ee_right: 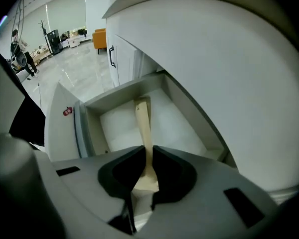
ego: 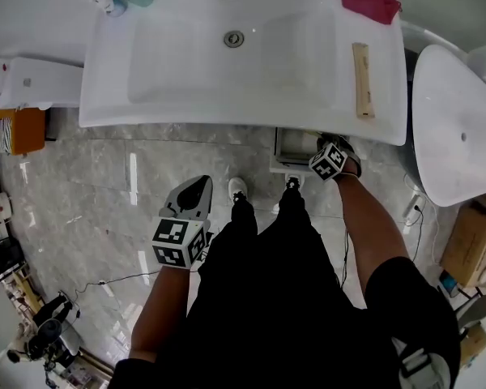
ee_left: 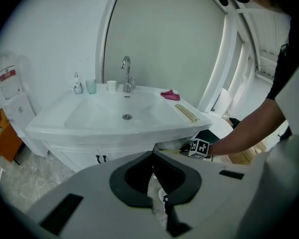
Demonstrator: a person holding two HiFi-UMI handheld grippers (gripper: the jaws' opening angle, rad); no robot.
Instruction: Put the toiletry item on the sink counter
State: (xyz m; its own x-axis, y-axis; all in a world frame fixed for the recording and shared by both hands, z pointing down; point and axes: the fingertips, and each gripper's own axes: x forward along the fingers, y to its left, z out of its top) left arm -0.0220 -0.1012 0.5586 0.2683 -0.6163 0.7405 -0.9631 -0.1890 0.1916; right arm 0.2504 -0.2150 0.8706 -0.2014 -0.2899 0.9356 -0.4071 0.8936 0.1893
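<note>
So the right gripper (ee_right: 147, 152) is reaching in under the table (ego: 340, 63) with the sink, and its jaws are clamping the near end of the beige toiletry item (ee_right: 142, 117). The item is sitting in the open drawer (ee_right: 92, 128) below the table, so it isn't up top yet. It's a long, thin, flat thing, and its long axis is running straight away from the gripper toward the back of the drawer, far end pointing inward. I'm guessing it's light, and it's looking a bit twisted along its length, so probably soft-ish rather than stiff. Holding it by the very end like this, I'd expect the free end to be drooping or swinging on the way up, and a grip nearer the middle would be steadier, though the end is what's facing out of the drawer. A similar beige piece (ego: 362, 79) is already lying on the table's right side, near the red cloth (ego: 367, 0). The left gripper (ee_left: 152, 156) is hanging low by the legs, jaws together, carrying nothing.
</note>
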